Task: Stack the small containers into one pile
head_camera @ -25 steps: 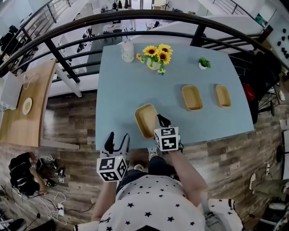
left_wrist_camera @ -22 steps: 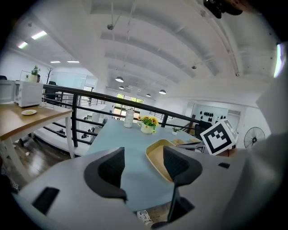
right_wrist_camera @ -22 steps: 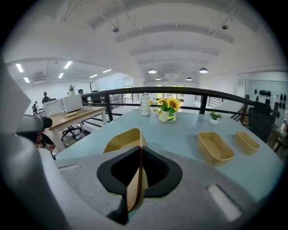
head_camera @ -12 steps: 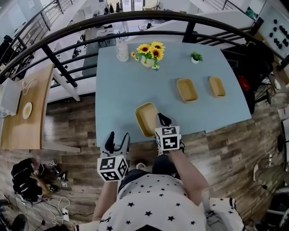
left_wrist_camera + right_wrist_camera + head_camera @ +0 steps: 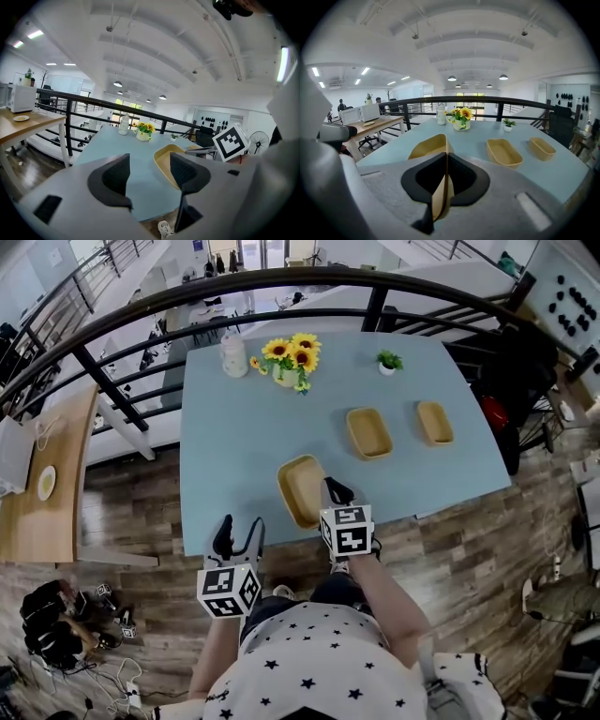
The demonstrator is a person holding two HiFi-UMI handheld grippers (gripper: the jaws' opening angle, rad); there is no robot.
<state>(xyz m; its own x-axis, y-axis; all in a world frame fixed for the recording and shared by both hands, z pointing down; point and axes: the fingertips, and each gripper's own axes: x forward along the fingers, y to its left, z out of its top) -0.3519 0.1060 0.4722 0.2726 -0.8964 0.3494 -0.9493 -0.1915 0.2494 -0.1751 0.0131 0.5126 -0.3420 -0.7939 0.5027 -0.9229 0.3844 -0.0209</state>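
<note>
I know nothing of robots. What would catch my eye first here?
The right gripper pinches the rim of a tan container at the near edge of the blue table. A second container and a third container lie apart further right, and bright sunflowers stand at the far side.

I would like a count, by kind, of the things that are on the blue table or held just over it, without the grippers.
Yellow containers: 3
Sunflower vase: 1
Small potted plant: 1
White bottle: 1
Total: 6
</note>
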